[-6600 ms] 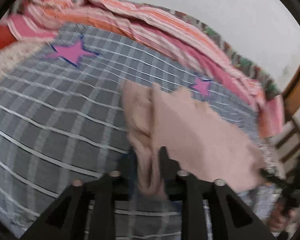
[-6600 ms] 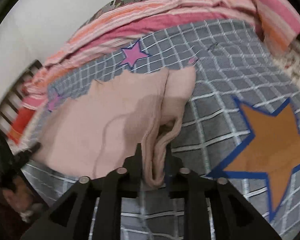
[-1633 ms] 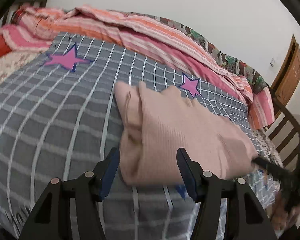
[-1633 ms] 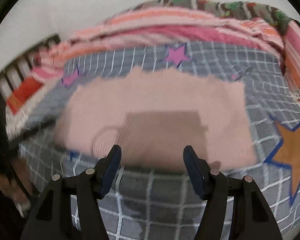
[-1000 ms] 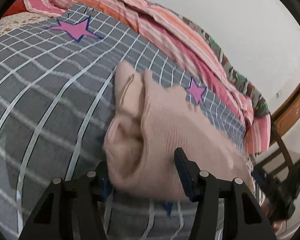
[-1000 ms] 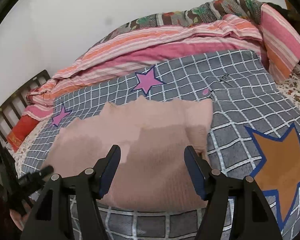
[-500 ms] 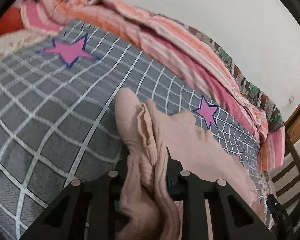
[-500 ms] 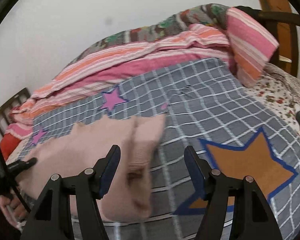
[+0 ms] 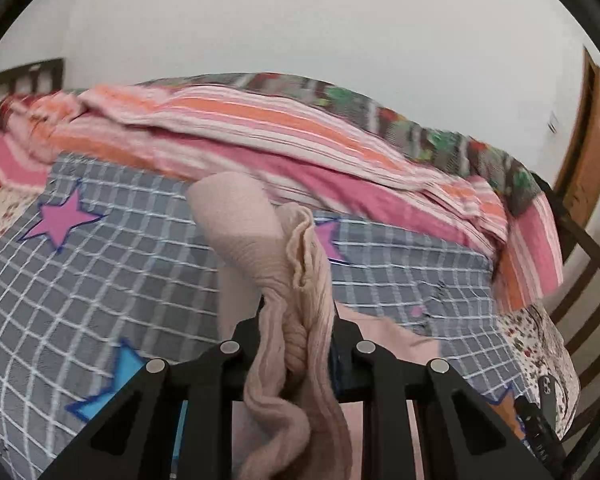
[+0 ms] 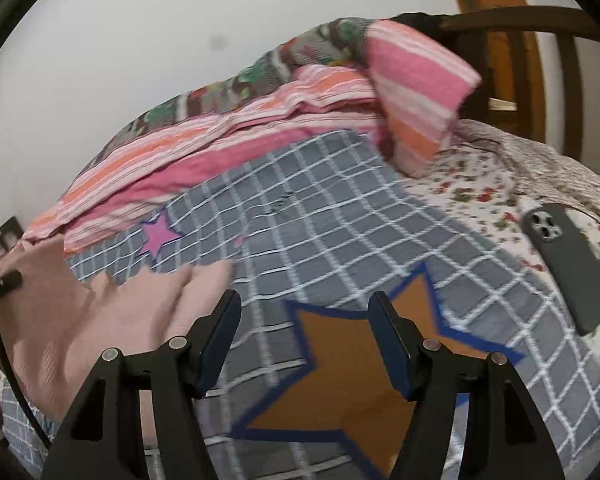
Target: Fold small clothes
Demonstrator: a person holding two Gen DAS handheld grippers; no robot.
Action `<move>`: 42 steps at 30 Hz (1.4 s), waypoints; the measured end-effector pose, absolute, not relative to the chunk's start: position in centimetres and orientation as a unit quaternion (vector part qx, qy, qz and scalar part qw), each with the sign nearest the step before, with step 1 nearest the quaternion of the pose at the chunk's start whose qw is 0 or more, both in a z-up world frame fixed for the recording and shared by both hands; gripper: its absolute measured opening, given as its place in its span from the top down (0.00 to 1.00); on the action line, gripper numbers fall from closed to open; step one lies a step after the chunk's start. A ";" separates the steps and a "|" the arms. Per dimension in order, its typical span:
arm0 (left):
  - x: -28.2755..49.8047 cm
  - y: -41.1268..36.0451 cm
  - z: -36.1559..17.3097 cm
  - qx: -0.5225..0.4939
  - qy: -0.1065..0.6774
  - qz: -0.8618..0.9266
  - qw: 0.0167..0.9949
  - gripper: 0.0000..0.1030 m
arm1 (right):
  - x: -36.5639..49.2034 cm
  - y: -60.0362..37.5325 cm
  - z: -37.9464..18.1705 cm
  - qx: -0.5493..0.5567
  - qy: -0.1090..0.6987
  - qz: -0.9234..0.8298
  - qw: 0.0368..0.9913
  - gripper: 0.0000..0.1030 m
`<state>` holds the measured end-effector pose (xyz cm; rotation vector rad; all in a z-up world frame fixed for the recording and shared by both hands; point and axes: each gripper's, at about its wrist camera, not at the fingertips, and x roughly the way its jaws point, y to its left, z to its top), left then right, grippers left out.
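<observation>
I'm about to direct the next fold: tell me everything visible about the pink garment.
The pink garment is a soft, pale pink ribbed knit. The left gripper is shut on a bunched edge, lifting it off the grey checked blanket; its remainder lies on the blanket. The right gripper is open, not touching it.

1. A grey checked bedspread (image 10: 324,216) covers the bed, printed with a purple star (image 9: 62,216), an orange star (image 10: 352,376) and a light blue star (image 9: 120,372).
2. A striped pink and orange blanket (image 9: 260,128) lies bunched along the far side, against the white wall (image 9: 300,20).
3. A dark phone (image 10: 568,268) rests camera side up on the floral sheet (image 10: 492,184).
4. A dark wooden chair (image 9: 580,280) stands beside the bed.
5. A brown wooden door (image 9: 592,152) is in the corner.
</observation>
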<state>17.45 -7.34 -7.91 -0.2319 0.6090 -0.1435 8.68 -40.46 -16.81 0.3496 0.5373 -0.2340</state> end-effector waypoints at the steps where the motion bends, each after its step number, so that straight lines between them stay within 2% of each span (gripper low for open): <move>1: 17.3 -8.7 -8.0 -0.108 0.301 -0.075 0.944 0.80 | 8.5 -41.0 -16.9 0.175 0.262 -0.121 0.941 0.37; 5: 16.8 -15.2 -9.9 -0.087 0.324 -0.103 0.936 0.80 | 7.4 -43.7 -17.5 0.209 0.260 -0.135 0.933 0.37; 9: 16.7 -21.3 -14.3 -0.050 0.378 -0.127 0.916 0.79 | 6.8 -44.9 -17.6 0.221 0.256 -0.126 0.932 0.37; 10: 16.8 -22.2 -15.3 -0.039 0.392 -0.128 0.910 0.78 | 6.8 -45.0 -17.7 0.220 0.255 -0.120 0.934 0.37; 12: 16.2 -22.9 -16.2 -0.025 0.389 -0.151 0.908 0.66 | 6.8 -44.8 -17.8 0.214 0.259 -0.114 0.935 0.37; 13: 15.8 -22.5 -16.0 -0.030 0.379 -0.185 0.906 0.52 | 6.9 -44.7 -17.9 0.209 0.261 -0.109 0.936 0.37; 14: 15.6 -21.8 -15.5 -0.045 0.375 -0.220 0.899 0.43 | 7.0 -44.6 -17.9 0.206 0.263 -0.104 0.937 0.37; 17: 15.3 -18.8 -13.9 -0.089 0.372 -0.264 0.885 0.43 | 7.1 -44.0 -17.9 0.201 0.267 -0.078 0.939 0.37; 22: 14.6 -12.2 -12.3 -0.104 0.333 -0.234 0.907 0.39 | 7.5 -41.8 -17.4 0.200 0.269 -0.013 0.942 0.37; 28: 16.0 -6.4 -14.7 -0.043 0.341 -0.139 0.929 0.39 | 7.6 -37.6 -15.6 0.205 0.247 0.093 0.943 0.37; 33: 17.2 -3.7 -16.8 -0.085 0.361 -0.140 0.918 0.39 | 9.3 -34.4 -14.2 0.226 0.225 0.127 0.939 0.37; 34: 17.2 -3.6 -16.9 -0.090 0.364 -0.148 0.915 0.39 | 10.2 -33.5 -14.4 0.223 0.236 0.107 0.940 0.38; 36: 17.2 -3.5 -16.8 -0.085 0.356 -0.158 0.917 0.39 | 11.7 -32.4 -15.0 0.220 0.263 0.092 0.935 0.49; 39: 17.0 -3.9 -16.7 -0.058 0.340 -0.150 0.927 0.39 | 14.2 -30.9 -16.4 0.225 0.309 0.096 0.919 0.74; 40: 17.0 -3.9 -16.6 -0.051 0.337 -0.150 0.928 0.39 | 14.9 -30.3 -16.7 0.213 0.325 0.094 0.917 0.87; 42: 16.9 -3.4 -16.5 -0.058 0.334 -0.156 0.928 0.39 | 14.5 -29.4 -16.8 0.162 0.324 0.081 0.929 0.88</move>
